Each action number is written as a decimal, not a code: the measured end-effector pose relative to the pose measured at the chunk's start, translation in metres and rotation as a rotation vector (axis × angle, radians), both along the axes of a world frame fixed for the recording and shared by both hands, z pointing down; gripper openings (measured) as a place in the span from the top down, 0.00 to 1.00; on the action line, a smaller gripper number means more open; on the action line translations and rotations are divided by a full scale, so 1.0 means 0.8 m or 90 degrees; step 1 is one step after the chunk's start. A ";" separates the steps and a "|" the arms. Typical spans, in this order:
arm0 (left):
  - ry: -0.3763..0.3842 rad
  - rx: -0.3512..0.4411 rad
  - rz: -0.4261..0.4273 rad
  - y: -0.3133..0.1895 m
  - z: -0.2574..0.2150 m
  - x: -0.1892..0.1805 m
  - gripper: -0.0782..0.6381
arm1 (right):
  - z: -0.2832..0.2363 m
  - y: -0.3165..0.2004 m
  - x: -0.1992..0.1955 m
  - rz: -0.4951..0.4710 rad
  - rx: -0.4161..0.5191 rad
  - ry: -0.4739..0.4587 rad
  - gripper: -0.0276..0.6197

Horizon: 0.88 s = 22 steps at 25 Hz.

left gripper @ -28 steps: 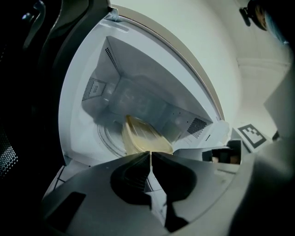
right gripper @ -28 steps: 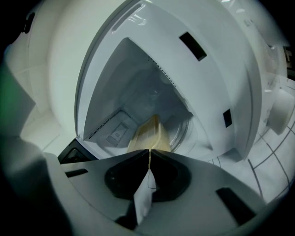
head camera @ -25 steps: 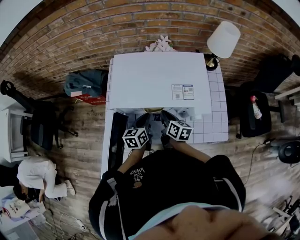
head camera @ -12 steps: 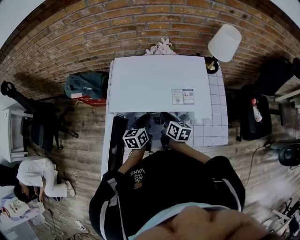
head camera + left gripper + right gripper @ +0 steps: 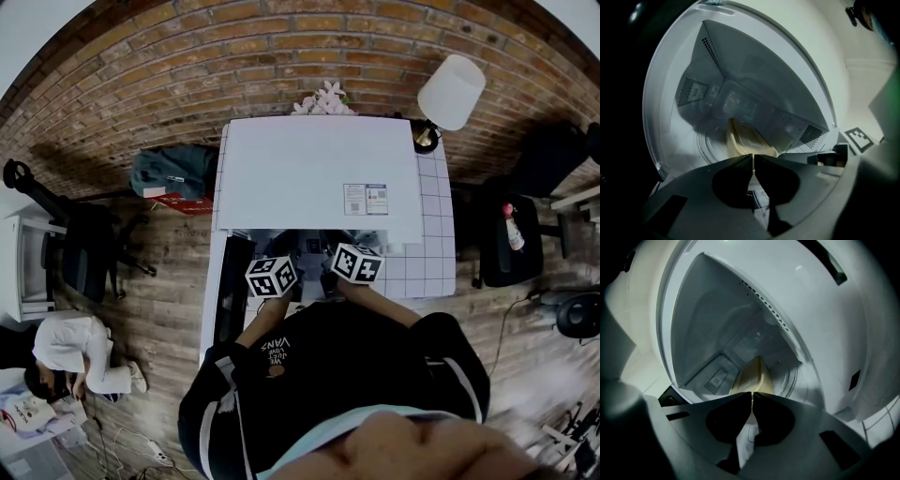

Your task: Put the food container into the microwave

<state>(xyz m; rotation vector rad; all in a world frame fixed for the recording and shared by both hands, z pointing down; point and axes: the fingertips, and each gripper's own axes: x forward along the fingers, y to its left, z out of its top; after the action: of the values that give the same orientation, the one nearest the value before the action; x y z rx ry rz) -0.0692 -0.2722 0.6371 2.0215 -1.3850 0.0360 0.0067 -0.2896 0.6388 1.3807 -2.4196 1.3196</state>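
A white microwave (image 5: pixel 319 178) stands on a white gridded table (image 5: pixel 433 253), its dark door (image 5: pixel 234 286) swung open at the left. In the left gripper view a beige food container (image 5: pixel 743 143) sits on the glass turntable (image 5: pixel 708 146) inside the lit cavity. It shows again as the beige container (image 5: pixel 752 375) in the right gripper view. My left gripper (image 5: pixel 753 157) is shut with nothing between its jaws, just in front of the container. My right gripper (image 5: pixel 752 394) is shut and empty too. Both marker cubes hover side by side at the cavity mouth: left gripper (image 5: pixel 286 253), right gripper (image 5: pixel 336 248).
A white lamp (image 5: pixel 450 89) and pale flowers (image 5: pixel 322 97) stand behind the microwave by the brick wall. A dark chair (image 5: pixel 511 234) with a bottle is at the right. A blue bag (image 5: pixel 169 169) lies left of the table. A person (image 5: pixel 66 352) crouches on the floor at far left.
Both grippers keep their place at the microwave's mouth. Only the head view has shifted a little.
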 end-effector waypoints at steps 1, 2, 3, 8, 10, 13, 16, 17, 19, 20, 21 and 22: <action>-0.001 0.001 -0.001 -0.001 0.000 -0.001 0.86 | 0.000 -0.001 0.000 -0.002 0.001 0.001 0.94; -0.003 0.001 -0.003 -0.003 0.000 -0.001 0.86 | 0.000 -0.001 0.000 -0.003 0.002 0.001 0.94; -0.004 0.002 -0.004 -0.004 0.000 -0.001 0.86 | 0.000 -0.002 0.000 -0.003 0.003 0.001 0.94; -0.005 0.001 -0.006 -0.006 0.001 -0.001 0.86 | -0.002 -0.007 0.000 -0.004 0.007 -0.001 0.94; -0.004 0.002 -0.007 -0.006 0.000 -0.002 0.86 | -0.004 -0.008 0.000 -0.003 0.008 -0.003 0.94; 0.001 0.006 -0.009 -0.006 -0.004 -0.002 0.86 | -0.008 -0.009 0.000 0.001 0.015 -0.010 0.94; 0.006 0.013 -0.007 -0.004 -0.008 -0.001 0.86 | -0.012 -0.009 0.003 0.008 0.022 -0.012 0.94; 0.007 0.015 -0.006 -0.003 -0.009 -0.001 0.86 | -0.013 -0.008 0.003 0.009 0.023 -0.012 0.94; 0.010 0.019 -0.003 0.000 -0.011 -0.001 0.86 | -0.014 -0.006 0.004 0.012 0.026 -0.011 0.94; 0.011 0.020 -0.001 0.001 -0.012 0.000 0.86 | -0.014 -0.005 0.005 0.014 0.027 -0.010 0.94; 0.011 0.022 0.001 0.002 -0.013 0.001 0.86 | -0.015 -0.003 0.005 0.015 0.028 -0.008 0.94; 0.012 0.023 0.004 0.004 -0.014 0.001 0.86 | -0.015 -0.002 0.006 0.015 0.030 -0.006 0.94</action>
<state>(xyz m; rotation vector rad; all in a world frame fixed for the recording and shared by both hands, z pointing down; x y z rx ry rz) -0.0683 -0.2689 0.6262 2.0500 -1.3777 -0.0049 0.0115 -0.2911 0.6267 1.4220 -2.4632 1.2866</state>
